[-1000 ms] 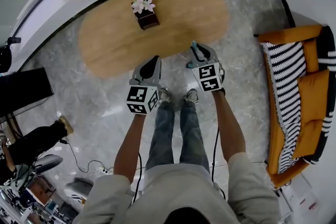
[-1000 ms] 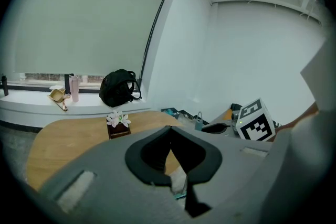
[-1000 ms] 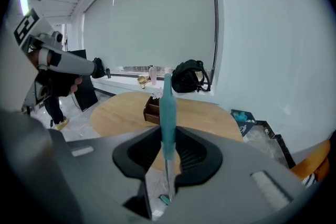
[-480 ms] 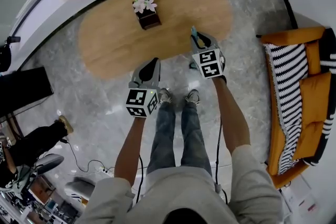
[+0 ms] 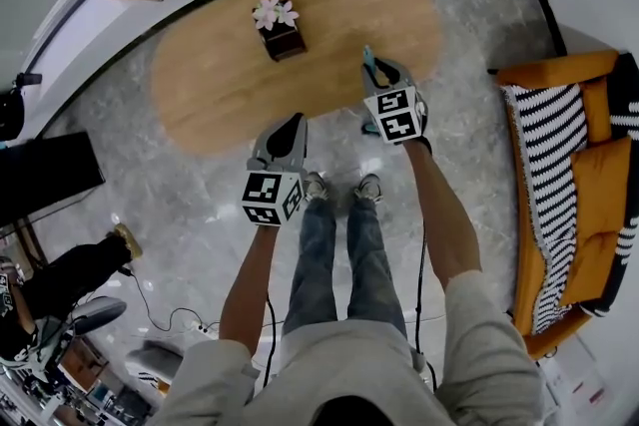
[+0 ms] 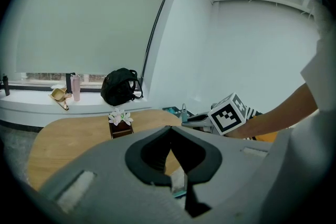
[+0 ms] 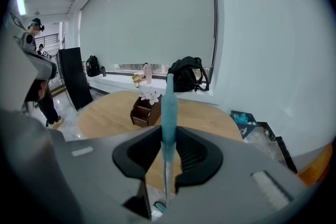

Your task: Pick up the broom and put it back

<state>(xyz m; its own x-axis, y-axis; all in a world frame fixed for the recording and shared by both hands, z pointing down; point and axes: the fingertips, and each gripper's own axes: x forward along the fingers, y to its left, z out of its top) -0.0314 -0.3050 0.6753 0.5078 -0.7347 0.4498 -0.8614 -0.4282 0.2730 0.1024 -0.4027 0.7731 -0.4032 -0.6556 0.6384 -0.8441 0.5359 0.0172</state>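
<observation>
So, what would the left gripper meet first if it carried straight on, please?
Most likely the near edge of the wooden table, just ahead of its tips, though depth is hard to judge.

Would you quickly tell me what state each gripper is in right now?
Left gripper: shut, holding nothing.
Right gripper: shut on the broom, at its teal handle.

The broom (image 7: 168, 107) stands roughly upright, clamped in the right tongs (image 7: 168, 136) by its pale teal grip sleeve (the sleeve's rounded top pokes out above the pads). Below the sleeve, a thin silvery shaft runs down to a small teal part at its foot, over the grey marble floor (image 5: 200, 185) just beside the oval wooden surface (image 5: 220, 65).
</observation>
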